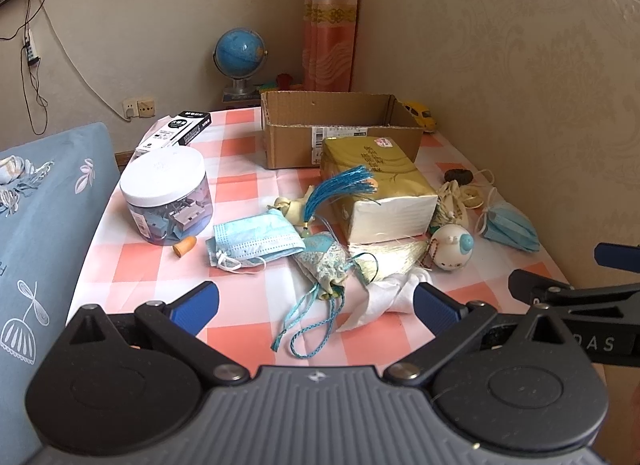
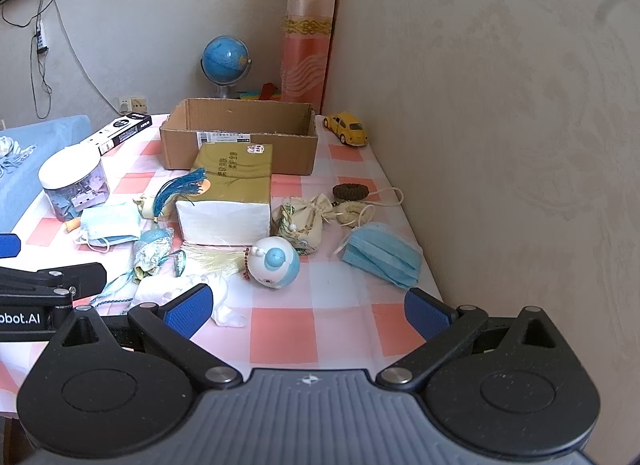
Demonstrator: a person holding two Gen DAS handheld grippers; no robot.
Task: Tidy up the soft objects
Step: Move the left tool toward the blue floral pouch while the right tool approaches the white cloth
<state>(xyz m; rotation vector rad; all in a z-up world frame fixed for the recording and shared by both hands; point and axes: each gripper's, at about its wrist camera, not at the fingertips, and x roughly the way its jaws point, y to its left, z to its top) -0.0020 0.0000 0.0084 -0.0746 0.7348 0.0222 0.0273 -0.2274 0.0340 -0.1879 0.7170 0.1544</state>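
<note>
Both grippers, left (image 1: 316, 305) and right (image 2: 307, 310), hover with jaws spread wide, holding nothing. Ahead on the checked counter (image 2: 284, 331) lie two blue masks (image 1: 256, 241) (image 2: 382, 251), two pouches (image 1: 324, 259) (image 2: 302, 221), one tissue pack (image 2: 228, 193) and one empty cardboard box (image 2: 240, 133); bare cloth lies just before the right jaws

My left gripper (image 1: 316, 305) and right gripper (image 2: 308, 309) look alike — black linkage arms, silver screws, blue ribbed pads (image 1: 196, 305), grey ribbed body. Beside the pads, white lettering — "bot.AI".
</note>
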